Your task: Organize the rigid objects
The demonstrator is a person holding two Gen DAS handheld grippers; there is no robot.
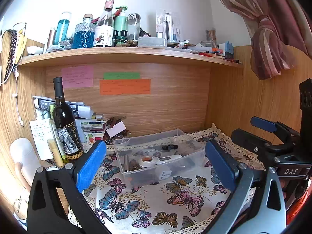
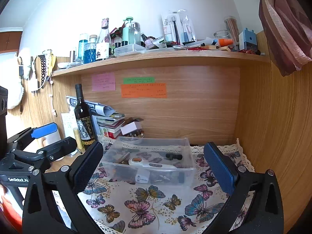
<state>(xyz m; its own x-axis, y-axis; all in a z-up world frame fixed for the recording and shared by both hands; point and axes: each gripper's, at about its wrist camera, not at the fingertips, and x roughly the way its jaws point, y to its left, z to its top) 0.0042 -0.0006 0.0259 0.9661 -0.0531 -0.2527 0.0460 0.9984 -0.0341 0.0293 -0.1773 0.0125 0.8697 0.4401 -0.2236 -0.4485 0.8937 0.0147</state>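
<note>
Clear plastic bin (image 1: 156, 152) is seen at 12 o'clock on the surface (image 1: 156, 198), holding a white magnifier (image 1: 158, 159). Both the left gripper (image 1: 156, 165) and right gripper (image 2: 154, 169) are held wide, empty. The bin is judged light, stiff, slippery; its rim is best gripped.

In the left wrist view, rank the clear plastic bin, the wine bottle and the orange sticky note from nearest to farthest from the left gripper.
From the left gripper:
1. Clear plastic bin, straight ahead on the butterfly cloth.
2. Wine bottle, ahead to the left, upright by the papers.
3. Orange sticky note, on the back panel under the shelf.
</note>
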